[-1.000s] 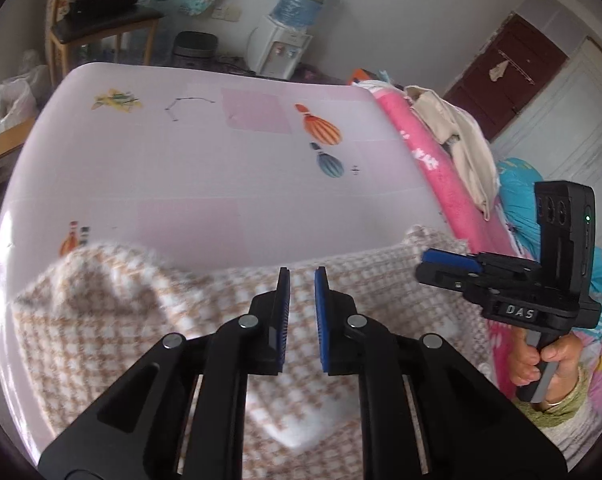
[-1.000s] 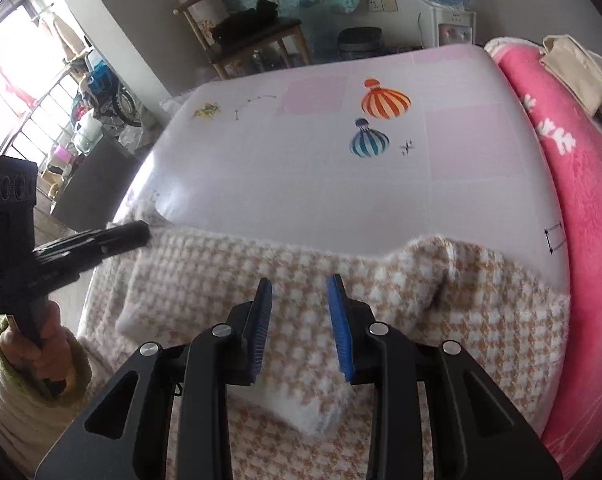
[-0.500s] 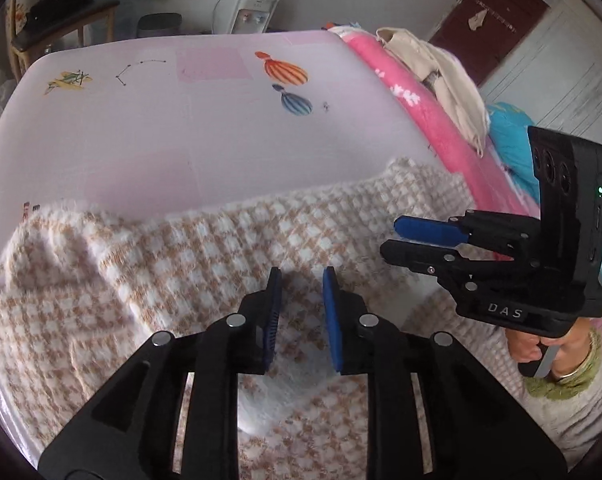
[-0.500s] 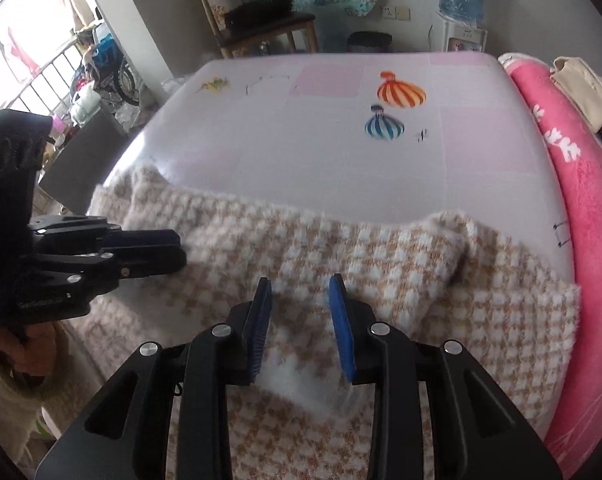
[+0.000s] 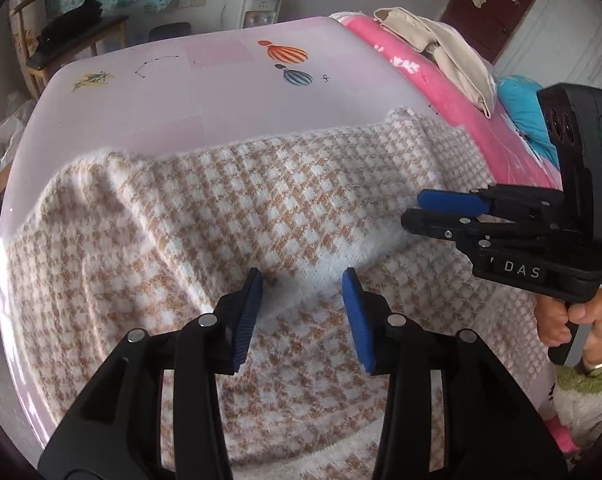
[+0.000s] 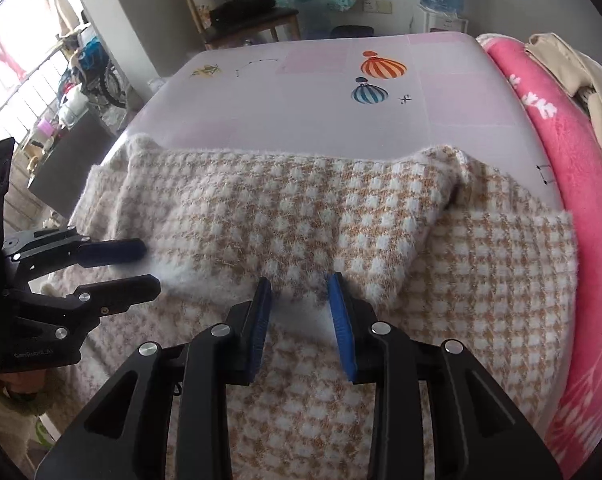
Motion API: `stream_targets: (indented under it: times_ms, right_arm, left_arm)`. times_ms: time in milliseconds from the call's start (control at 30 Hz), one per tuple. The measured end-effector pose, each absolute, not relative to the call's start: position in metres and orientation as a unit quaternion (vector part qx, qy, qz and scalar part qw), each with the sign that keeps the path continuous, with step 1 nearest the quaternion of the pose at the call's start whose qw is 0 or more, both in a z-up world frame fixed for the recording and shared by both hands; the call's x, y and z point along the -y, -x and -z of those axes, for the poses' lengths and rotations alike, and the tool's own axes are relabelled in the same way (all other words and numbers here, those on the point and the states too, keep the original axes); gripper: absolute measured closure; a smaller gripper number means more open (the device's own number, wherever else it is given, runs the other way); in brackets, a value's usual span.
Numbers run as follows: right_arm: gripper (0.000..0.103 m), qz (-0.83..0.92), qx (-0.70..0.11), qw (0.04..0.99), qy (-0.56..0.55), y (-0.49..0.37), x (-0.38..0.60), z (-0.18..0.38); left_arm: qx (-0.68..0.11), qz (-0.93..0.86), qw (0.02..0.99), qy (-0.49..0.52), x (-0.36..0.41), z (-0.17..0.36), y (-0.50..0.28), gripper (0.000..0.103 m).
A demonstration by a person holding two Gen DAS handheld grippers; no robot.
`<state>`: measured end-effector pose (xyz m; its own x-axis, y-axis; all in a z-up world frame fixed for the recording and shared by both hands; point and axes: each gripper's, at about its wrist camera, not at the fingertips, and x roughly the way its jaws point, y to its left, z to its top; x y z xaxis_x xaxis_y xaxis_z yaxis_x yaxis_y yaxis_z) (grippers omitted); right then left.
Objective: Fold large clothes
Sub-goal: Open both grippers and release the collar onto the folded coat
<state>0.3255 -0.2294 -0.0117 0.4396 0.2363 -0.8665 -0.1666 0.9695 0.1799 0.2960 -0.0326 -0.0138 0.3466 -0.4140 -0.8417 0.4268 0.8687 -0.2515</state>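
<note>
A big fuzzy sweater (image 5: 229,216) with little tan and white squares lies spread out on the near part of a pale pink bed sheet (image 5: 205,92). One part of it is folded over on top, and a white band runs along the near edge of that fold.

The left gripper (image 5: 303,316) hangs just over the white band. Its two blue pads (image 5: 247,320) are spread wide apart. Nothing is between them. I cannot tell if the tips touch the cloth.

The right gripper (image 6: 299,306) is close beside it, over the same white band. Its blue pads (image 6: 341,320) are also spread apart, and they hold nothing.

In the left camera, the right gripper (image 5: 425,210) comes in from the right side, and its tips are at the white edge of the fold. A hand (image 5: 573,320) in a green and white cuff holds its handle.

Far on the sheet are two balloon pictures (image 6: 375,80), one orange and one blue. A pink blanket (image 6: 561,152) lies along the right side of the bed, with a cream cloth (image 5: 437,44) on top. A wooden chair (image 6: 241,16) stands far back by the wall.
</note>
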Motion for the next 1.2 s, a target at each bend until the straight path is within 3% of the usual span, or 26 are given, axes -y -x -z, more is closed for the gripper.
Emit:
stream_targets:
  times_ms: [67,133,233,467,800,1033,1200]
  right_arm:
    - [0.069,-0.125,-0.506,0.853,-0.039,-0.308,0.23,-0.001]
    - [0.051,-0.135,-0.495,0.857,-0.045,-0.288,0.23,-0.011]
    - [0.042,-0.154,-0.486,0.858,-0.054,-0.256,0.229,-0.021]
    - [0.028,-0.196,-0.501,0.841,-0.058,-0.194,0.213,-0.014]
    - [0.025,-0.196,-0.53,0.824,-0.048,-0.153,0.206,0.021]
    - [0.025,-0.185,-0.544,0.817,-0.058,-0.154,0.209,0.033]
    - [0.025,-0.182,-0.546,0.816,-0.057,-0.156,0.21,0.034]
  left_arm:
    - [-0.501,0.238,0.832,-0.007,0.023,0.002,-0.284,0.057]
    - [-0.49,0.22,0.843,-0.011,0.01,-0.009,-0.268,0.051]
    - [-0.475,0.206,0.856,-0.003,-0.011,-0.024,-0.239,0.041]
    - [-0.471,0.16,0.866,0.048,-0.062,-0.03,-0.175,0.029]
    - [-0.448,0.114,0.883,0.076,-0.103,-0.005,-0.108,0.029]
    - [-0.453,0.104,0.881,0.089,-0.12,0.012,-0.116,0.051]
    - [-0.48,0.099,0.866,0.097,-0.124,0.032,-0.14,0.055]
